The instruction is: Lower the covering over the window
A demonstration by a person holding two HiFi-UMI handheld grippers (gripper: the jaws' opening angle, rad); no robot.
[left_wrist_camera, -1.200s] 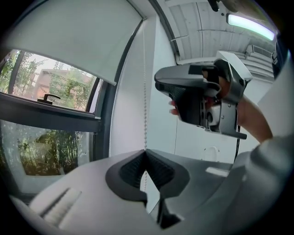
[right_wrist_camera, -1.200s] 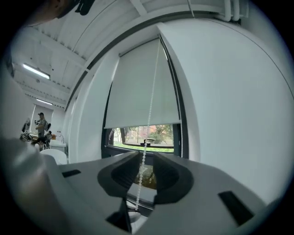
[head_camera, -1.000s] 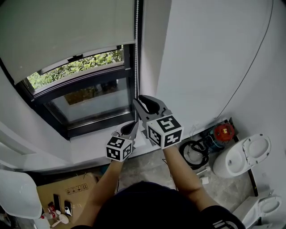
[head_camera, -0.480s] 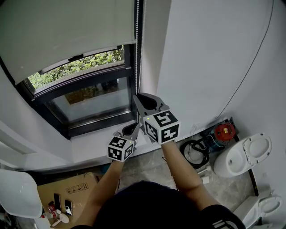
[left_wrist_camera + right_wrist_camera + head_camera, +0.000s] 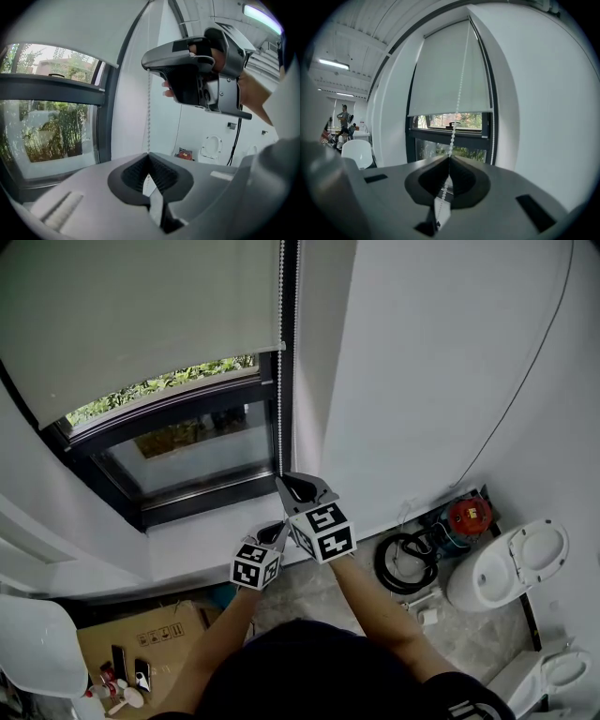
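Heads up, the main thing that can bite you here is the bead chain (image 5: 281, 381) slipping. Both tools are pinched shut on it, the right tool (image 5: 285, 482) near the middle of the head view and the left tool (image 5: 279, 532) just below it. A thin string of little beads between ribbed pads can pop through if you tug hard or off to one side. Pull away from the wall at an angle and I'd guess you could also strain the chain where it feeds in at the top, which no view shows. The two tools sit really close together, so swapping grips could knock them into each other. I also can't tell if both are on the same run of the loop. A second run (image 5: 491, 138) hangs by the frame, and hauling the wrong one would send things back up. The roller blind (image 5: 141, 315) itself is plain pale grey fabric, flat, filling the upper left of the head view. Its bottom bar (image 5: 431, 114) sits partway down the window (image 5: 187, 451), with a strip of green leaves and the lower pane uncovered below it.
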